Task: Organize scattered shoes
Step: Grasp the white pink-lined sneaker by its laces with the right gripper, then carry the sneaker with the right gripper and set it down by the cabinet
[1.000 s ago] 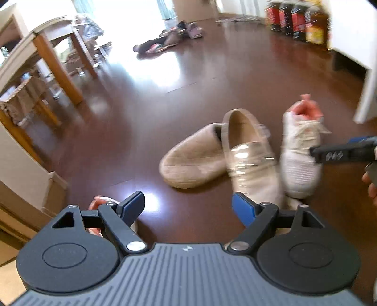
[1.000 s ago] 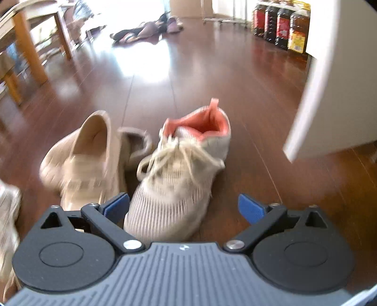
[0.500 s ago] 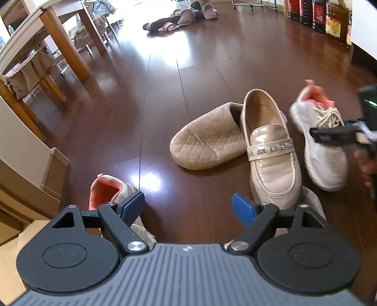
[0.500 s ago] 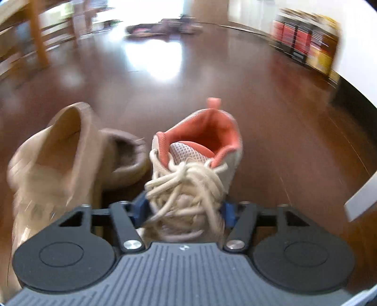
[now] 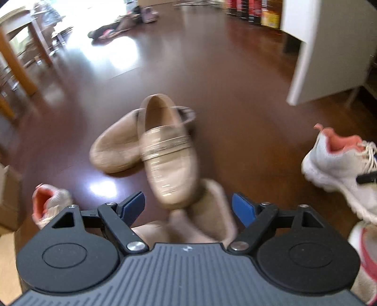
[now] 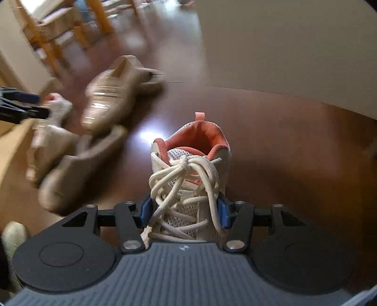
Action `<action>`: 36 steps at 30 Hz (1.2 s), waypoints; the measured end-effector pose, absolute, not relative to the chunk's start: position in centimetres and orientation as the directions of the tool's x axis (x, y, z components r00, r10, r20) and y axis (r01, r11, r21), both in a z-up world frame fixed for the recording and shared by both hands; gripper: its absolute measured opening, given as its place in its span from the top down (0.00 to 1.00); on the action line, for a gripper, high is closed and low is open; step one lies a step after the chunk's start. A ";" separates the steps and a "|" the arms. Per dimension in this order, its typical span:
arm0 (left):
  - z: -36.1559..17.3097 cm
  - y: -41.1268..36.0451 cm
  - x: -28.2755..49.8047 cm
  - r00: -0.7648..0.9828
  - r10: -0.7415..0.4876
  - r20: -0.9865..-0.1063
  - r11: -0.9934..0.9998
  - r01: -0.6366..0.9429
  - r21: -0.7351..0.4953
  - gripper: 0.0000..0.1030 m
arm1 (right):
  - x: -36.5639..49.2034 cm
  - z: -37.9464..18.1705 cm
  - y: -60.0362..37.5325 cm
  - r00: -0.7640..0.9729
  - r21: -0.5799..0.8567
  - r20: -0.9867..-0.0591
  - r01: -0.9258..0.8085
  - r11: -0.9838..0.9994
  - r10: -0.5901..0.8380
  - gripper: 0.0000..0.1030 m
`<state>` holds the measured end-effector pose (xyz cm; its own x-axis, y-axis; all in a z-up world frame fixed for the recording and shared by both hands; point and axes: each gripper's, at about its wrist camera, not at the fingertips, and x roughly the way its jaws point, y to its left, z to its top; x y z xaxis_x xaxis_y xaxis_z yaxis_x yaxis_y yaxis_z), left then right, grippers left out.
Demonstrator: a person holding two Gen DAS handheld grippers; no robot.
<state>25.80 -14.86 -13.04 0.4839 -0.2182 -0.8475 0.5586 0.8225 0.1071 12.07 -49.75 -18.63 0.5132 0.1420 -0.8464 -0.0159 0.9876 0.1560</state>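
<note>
My right gripper [image 6: 184,213] is shut on a white sneaker [image 6: 188,179] with a coral lining, its blue pads pressing the laced middle. The same sneaker [image 5: 339,164] shows at the right of the left wrist view. My left gripper [image 5: 187,204] is open and empty, just above a beige slipper [image 5: 212,211]. Ahead of it a beige loafer [image 5: 167,160] lies across a second beige quilted slipper [image 5: 113,148]. The matching sneaker [image 5: 47,202] lies at the lower left.
A white cabinet [image 5: 329,51] stands at the right, with bottles [image 5: 256,11] behind it. A wooden table and chairs [image 5: 21,58] are at the left. More shoes [image 5: 122,23] lie far back on the dark wood floor. A cardboard box [image 5: 7,195] is at the left edge.
My right gripper has carried the white sneaker to the right, away from the loafer and slipper. My left gripper has moved forward over the near slipper, still open.
</note>
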 end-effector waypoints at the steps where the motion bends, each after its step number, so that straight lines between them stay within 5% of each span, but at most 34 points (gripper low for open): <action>1: -13.1 -15.8 25.5 0.477 -0.230 -0.848 0.816 0.569 0.099 0.19 | 11.5 -18.7 -51.2 0.524 0.135 -0.844 0.004 0.991 0.112 0.51; 6: -14.0 -20.4 23.3 0.445 -0.260 -0.857 0.771 0.630 0.093 0.19 | 8.6 -20.9 -59.2 0.606 -0.053 -0.794 0.010 0.999 -0.048 0.48; 15: -16.3 -26.2 20.2 0.367 -0.283 -0.886 0.703 0.708 0.069 0.19 | 7.2 -22.7 -64.2 0.553 -0.064 -0.824 0.124 0.990 -0.122 0.10; 16: -16.5 -26.7 20.1 0.359 -0.286 -0.889 0.701 0.711 0.061 0.19 | 7.1 -22.6 -64.0 0.548 -0.067 -0.828 0.118 0.991 -0.121 0.11; 18: -16.7 -27.4 20.0 0.343 -0.291 -0.893 0.699 0.714 0.047 0.19 | 7.4 -23.6 -63.3 0.520 -0.131 -0.840 0.085 0.988 -0.156 0.39; 20: -16.7 -27.9 19.7 0.335 -0.296 -0.894 0.695 0.718 0.039 0.19 | 7.8 -24.1 -63.2 0.517 -0.146 -0.840 0.081 0.986 -0.167 0.44; 36: -16.5 -27.4 19.6 0.334 -0.295 -0.895 0.705 0.709 0.032 0.19 | 9.7 -26.1 -62.6 0.539 -0.189 -0.812 0.124 0.974 -0.226 0.45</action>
